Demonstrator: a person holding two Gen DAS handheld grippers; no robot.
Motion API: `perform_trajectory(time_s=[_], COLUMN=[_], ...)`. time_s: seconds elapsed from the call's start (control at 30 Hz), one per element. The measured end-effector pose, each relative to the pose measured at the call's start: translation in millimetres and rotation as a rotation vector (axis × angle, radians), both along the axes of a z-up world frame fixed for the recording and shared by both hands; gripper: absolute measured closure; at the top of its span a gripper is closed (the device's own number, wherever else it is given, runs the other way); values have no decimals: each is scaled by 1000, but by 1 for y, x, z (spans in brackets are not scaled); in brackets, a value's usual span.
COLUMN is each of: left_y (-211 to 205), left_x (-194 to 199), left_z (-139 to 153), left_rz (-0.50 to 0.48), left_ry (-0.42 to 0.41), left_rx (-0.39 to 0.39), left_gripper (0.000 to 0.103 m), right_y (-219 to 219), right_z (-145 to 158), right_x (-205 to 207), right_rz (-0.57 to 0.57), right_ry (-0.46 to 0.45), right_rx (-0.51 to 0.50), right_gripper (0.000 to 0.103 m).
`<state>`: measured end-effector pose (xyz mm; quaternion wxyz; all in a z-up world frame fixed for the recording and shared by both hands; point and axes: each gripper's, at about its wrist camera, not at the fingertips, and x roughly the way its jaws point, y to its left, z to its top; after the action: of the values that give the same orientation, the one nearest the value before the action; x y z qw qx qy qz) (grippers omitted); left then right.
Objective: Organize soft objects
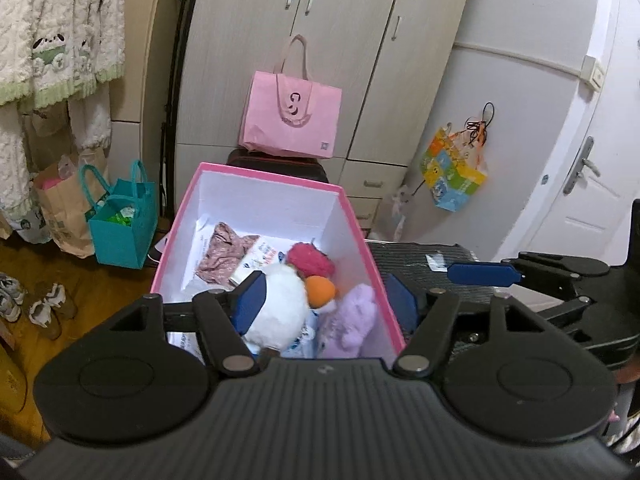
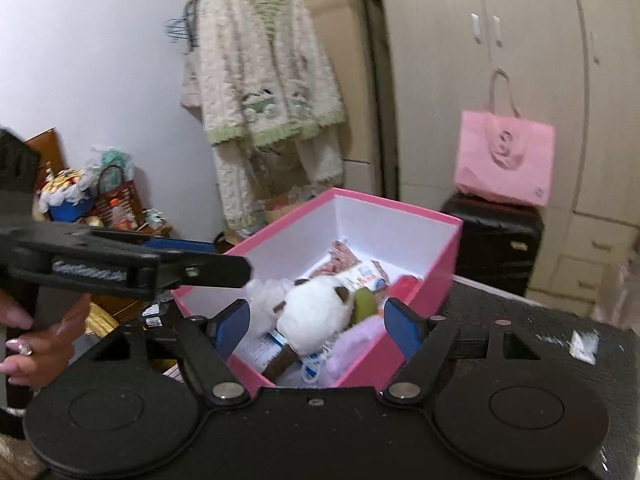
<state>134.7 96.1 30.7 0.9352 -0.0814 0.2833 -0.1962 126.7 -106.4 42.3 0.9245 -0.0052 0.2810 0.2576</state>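
The pink box (image 1: 362, 236) was seen open-topped, white inside, resting at the edge of a dark textured surface (image 1: 416, 256). Soft items were packed inside it: a white plush (image 1: 280, 300) with an orange beak at the near end, a purple plush (image 1: 354, 320) at its 3 o'clock against the right wall, a red fuzzy item (image 1: 310, 258) at its 12 o'clock, and a pinkish patterned cloth (image 1: 222, 252) at 10 o'clock, toward the far left corner. Printed paper packets were lying under and between them.

The left gripper (image 1: 326, 300) was held above the near end of the box, jaws released, nothing clamped; its left pad overlapped the white plush in view, but contact could not be told. The right pad sat outside the box's right wall. The right gripper (image 2: 316, 326) was likewise spread open and empty, over the near end of the box; the white plush (image 2: 316, 312) was framed between its fingers without being pinched. In the right wrist view the left gripper appeared at 9 o'clock, held by a hand (image 2: 36, 344).

In the background a pink tote bag (image 1: 292, 116) was noted on a black suitcase (image 2: 496, 248) at 12 o'clock, a teal bag (image 1: 120, 232) on the floor at 9 o'clock, and a fuzzy cream cardigan (image 2: 260, 80) hung up.
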Motion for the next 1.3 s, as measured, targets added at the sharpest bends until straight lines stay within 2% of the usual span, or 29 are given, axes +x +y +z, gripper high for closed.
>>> perform_trajectory(time_s=[0.1, 0.17, 0.3, 0.4, 0.5, 0.57, 0.63, 0.73, 0.83, 0.9, 1.0, 1.13, 1.3], left_y=[-2, -4, -9, -18, -29, -34, -38, -45, -51, -58, -68, -73, -70], left_x=[-9, -16, -28, -32, -34, -40, -49, -75, -91, -93, -89, -82, -86], left_z=[6, 9, 10, 10, 7, 6, 6, 4, -3, -12, -24, -28, -26], left_rz=[2, 13, 24, 40, 72, 105, 127, 150, 129, 111, 137, 174, 187], left_ry=[0, -11, -15, 18, 90, 105, 84, -7, -74, -86, -84, -87, -93], left_rx=[17, 41, 71, 114, 188, 217, 239, 264, 256, 266, 302, 320, 269], left_gripper=[33, 27, 7, 1, 1, 1, 1, 1, 0, 0, 0, 0, 0], right_y=[-6, -13, -21, -25, -41, -50, -59, -71, -72, -76, -84, -84, -76], right_z=[6, 7, 4, 3, 4, 6, 7, 5, -2, -8, -11, -13, -19], right_x=[-8, -14, -30, -40, -53, -61, -70, -86, -103, -108, -110, -111, -115], right_rz=[-11, -35, -123, -159, -170, -183, -207, -261, -315, -308, -345, -393, -485], right_ry=[27, 36, 50, 50, 49, 49, 48, 22, -44, -52, -64, -69, -71], right_rx=[-25, -40, -118, -173, -112, -56, 2, 57, 24, 43, 103, 56, -20], right_gripper=[18, 9, 7, 7, 7, 7, 7, 7, 7, 7, 7, 7, 7])
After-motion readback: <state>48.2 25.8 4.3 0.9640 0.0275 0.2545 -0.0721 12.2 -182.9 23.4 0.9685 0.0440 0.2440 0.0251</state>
